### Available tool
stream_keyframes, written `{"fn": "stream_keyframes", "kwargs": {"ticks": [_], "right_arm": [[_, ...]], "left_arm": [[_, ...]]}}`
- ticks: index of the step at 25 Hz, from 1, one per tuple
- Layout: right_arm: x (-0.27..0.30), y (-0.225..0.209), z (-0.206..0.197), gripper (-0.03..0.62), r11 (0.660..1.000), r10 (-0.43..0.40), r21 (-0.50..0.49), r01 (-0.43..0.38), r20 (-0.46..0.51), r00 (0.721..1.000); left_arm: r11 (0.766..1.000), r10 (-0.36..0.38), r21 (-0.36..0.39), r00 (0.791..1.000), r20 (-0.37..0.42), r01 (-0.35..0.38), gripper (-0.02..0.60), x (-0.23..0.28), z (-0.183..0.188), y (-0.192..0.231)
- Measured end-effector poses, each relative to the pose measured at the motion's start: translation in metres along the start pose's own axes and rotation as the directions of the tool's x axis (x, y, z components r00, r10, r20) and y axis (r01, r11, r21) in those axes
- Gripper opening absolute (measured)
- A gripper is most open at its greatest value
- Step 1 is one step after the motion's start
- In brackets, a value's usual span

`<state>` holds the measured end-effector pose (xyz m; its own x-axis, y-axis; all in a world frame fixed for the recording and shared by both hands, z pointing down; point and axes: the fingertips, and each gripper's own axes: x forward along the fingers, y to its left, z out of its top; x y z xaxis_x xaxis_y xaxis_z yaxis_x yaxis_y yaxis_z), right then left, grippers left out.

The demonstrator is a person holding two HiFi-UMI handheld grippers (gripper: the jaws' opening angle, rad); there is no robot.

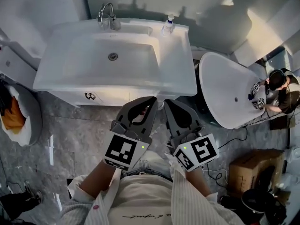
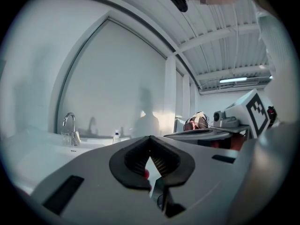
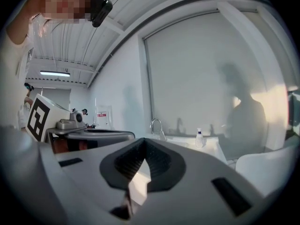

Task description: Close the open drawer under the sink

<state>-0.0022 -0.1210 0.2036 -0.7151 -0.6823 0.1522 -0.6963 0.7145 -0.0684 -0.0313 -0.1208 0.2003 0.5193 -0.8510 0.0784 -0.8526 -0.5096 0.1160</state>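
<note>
Holding left gripper (image 1: pixel 150 101) and right gripper (image 1: pixel 168 103) side by side, jaws pressed together on nothing, drawer front (image 1: pixel 105 96) ahead of tips.

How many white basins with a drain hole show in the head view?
2: the sink straight ahead against the wall, and an oval basin to its right, beside another person. More could be hidden off frame.
</note>
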Motion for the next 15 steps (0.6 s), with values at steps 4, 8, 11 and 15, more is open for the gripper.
{"fn": "stream_keyframes", "kwargs": {"ticks": [4,8,11,15], "right_arm": [[-0.003,0.006,-0.006,0.009,1.0,0.02,0.005,-0.02,-0.016,1.0],[-0.003,0.006,-0.014,0.009,1.0,0.022,0.012,-0.021,-0.03,0.999],[-0.006,0.005,-0.015,0.009,1.0,0.02,0.009,-0.019,-0.032,0.999],[-0.008,0.004,-0.017,0.009,1.0,0.012,0.002,-0.012,-0.037,0.999]], "left_arm": [[1.0,0.003,0.005,1.0,0.002,-0.003,0.015,-0.005,0.0,-0.005],[1.0,0.01,-0.016,1.0,-0.003,-0.01,0.015,-0.007,-0.001,-0.005],[1.0,0.01,-0.028,1.0,-0.008,-0.01,0.015,-0.008,-0.004,-0.008],[1.0,0.005,-0.015,1.0,-0.015,-0.006,0.015,-0.006,-0.008,-0.011]]}}
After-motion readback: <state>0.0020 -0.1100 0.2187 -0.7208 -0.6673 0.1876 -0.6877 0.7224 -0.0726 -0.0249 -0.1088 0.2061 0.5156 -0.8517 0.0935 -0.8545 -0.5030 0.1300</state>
